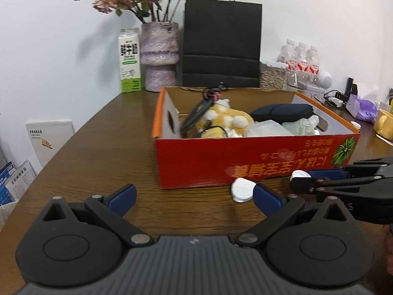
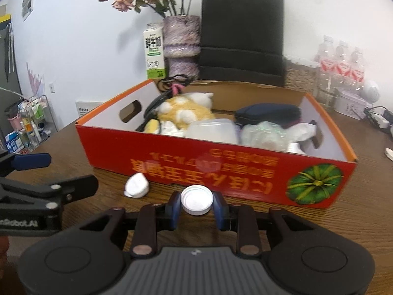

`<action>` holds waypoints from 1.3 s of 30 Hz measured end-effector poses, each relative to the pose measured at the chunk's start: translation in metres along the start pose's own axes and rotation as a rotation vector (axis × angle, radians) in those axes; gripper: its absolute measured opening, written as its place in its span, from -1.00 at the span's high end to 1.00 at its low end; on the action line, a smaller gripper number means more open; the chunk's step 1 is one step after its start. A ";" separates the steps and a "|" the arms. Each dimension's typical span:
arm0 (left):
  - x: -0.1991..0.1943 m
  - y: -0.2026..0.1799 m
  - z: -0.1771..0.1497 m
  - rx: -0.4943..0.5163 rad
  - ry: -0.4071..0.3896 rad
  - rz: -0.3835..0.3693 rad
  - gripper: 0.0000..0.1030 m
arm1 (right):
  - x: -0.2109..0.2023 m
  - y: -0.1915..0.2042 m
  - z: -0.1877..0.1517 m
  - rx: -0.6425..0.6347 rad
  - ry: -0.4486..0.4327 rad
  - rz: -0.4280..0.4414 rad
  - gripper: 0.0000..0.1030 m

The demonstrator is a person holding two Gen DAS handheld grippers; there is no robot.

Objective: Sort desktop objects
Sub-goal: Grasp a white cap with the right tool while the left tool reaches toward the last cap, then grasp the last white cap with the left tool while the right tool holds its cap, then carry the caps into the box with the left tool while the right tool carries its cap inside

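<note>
A red cardboard box (image 1: pixel 221 157) (image 2: pixel 172 152) stands on the wooden table, holding a yellow plush toy (image 2: pixel 186 113), a dark pouch (image 2: pixel 267 113), a clear plastic container (image 2: pixel 211 130) and a black cable (image 1: pixel 196 115). My right gripper (image 2: pixel 196 204) (image 1: pixel 301 179) is shut on a white bottle cap (image 2: pixel 196 198) just in front of the box. A second white cap (image 2: pixel 136 185) (image 1: pixel 243 190) lies on the table beside it. My left gripper (image 1: pixel 195 200) (image 2: pixel 66 172) is open with nothing between its fingers; its right finger (image 1: pixel 267 201) sits close to that loose cap.
Behind the box stand a milk carton (image 1: pixel 130 61), a vase of dried flowers (image 1: pixel 159 56), a black paper bag (image 1: pixel 221 41) and water bottles (image 1: pixel 302 61). A power strip (image 1: pixel 335 99) and a yellow mug (image 1: pixel 384 123) sit at the right. The table's edge (image 1: pixel 61 152) runs along the left.
</note>
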State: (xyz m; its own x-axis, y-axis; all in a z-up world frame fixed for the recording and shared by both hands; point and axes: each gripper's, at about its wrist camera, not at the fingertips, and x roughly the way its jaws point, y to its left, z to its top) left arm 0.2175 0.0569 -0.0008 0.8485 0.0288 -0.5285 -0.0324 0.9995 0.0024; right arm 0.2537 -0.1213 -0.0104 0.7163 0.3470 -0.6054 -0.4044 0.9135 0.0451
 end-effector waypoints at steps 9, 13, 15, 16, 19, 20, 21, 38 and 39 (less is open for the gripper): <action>0.022 -0.030 0.006 0.024 0.039 0.009 -1.00 | -0.015 -0.037 -0.009 0.019 -0.024 -0.042 0.47; 0.033 -0.039 0.006 0.034 0.068 0.033 -0.95 | -0.018 -0.051 -0.013 0.042 -0.026 -0.049 0.47; 0.037 -0.043 0.007 0.035 0.078 0.034 -0.88 | -0.019 -0.056 -0.016 0.049 -0.027 -0.050 0.47; 0.038 -0.044 0.008 0.035 0.082 0.037 -0.85 | -0.019 -0.059 -0.017 0.052 -0.028 -0.052 0.47; 0.044 -0.047 0.008 0.034 0.098 0.043 -0.66 | -0.018 -0.063 -0.019 0.057 -0.030 -0.055 0.47; 0.045 -0.048 0.008 0.030 0.103 0.043 -0.59 | -0.018 -0.064 -0.020 0.060 -0.031 -0.054 0.47; 0.046 -0.048 0.008 0.025 0.109 0.042 -0.49 | -0.019 -0.066 -0.020 0.061 -0.032 -0.051 0.47; 0.047 -0.057 0.006 0.010 0.118 -0.010 0.44 | -0.017 -0.066 -0.023 0.066 -0.040 -0.023 0.48; 0.046 -0.057 0.006 0.006 0.118 -0.012 0.44 | -0.018 -0.066 -0.023 0.064 -0.043 -0.023 0.48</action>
State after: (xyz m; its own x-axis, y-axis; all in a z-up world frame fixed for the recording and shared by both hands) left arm 0.2612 0.0017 -0.0201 0.7805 0.0156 -0.6250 -0.0196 0.9998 0.0006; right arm 0.2543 -0.1924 -0.0205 0.7494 0.3333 -0.5721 -0.3511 0.9326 0.0834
